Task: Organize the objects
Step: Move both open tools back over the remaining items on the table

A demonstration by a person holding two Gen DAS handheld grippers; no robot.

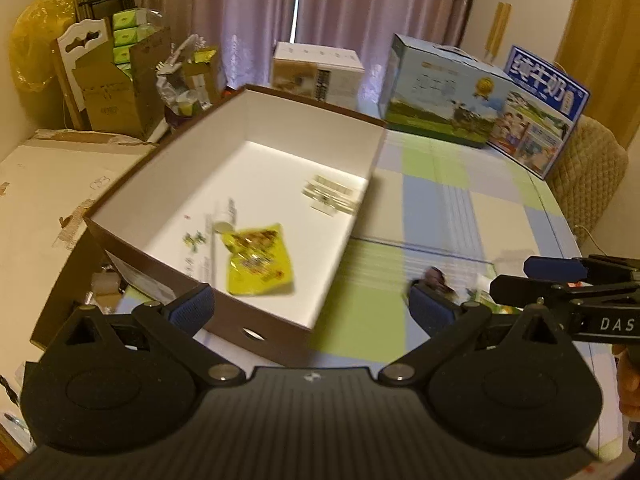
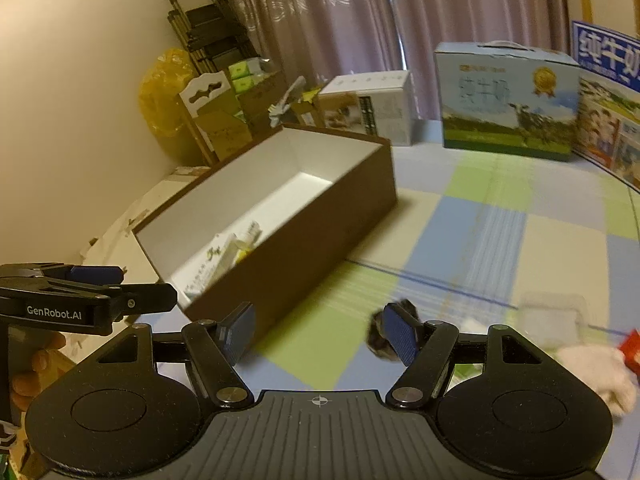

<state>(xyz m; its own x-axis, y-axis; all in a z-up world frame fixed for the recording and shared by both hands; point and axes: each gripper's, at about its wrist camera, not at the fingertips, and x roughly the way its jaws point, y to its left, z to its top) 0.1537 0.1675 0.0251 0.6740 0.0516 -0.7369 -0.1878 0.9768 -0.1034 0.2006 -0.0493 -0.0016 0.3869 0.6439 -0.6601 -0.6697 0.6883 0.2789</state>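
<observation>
Surface (image 1: 460,208) has a checked cloth: pale blue, green, lilac, cream. Mauve curtains (image 1: 260,20) hang behind its far edge, with a bright slit of daylight (image 1: 298,8) between the panels; otherwise warm, dim indoor light. Cream wall (image 2: 80,80) on the left. Far-left corner is cluttered: black folded rack (image 2: 208,28), yellow plastic bag (image 1: 40,36), open cardboard cartons (image 1: 116,92) with green packs. Large flat taped carton (image 1: 48,192) sits off the left edge. Milk cartons (image 1: 448,96) and a white box (image 1: 320,72) line the far edge. Quilted beige chair back (image 1: 592,176) at the right edge. Wooden door (image 1: 600,32) far right.
</observation>
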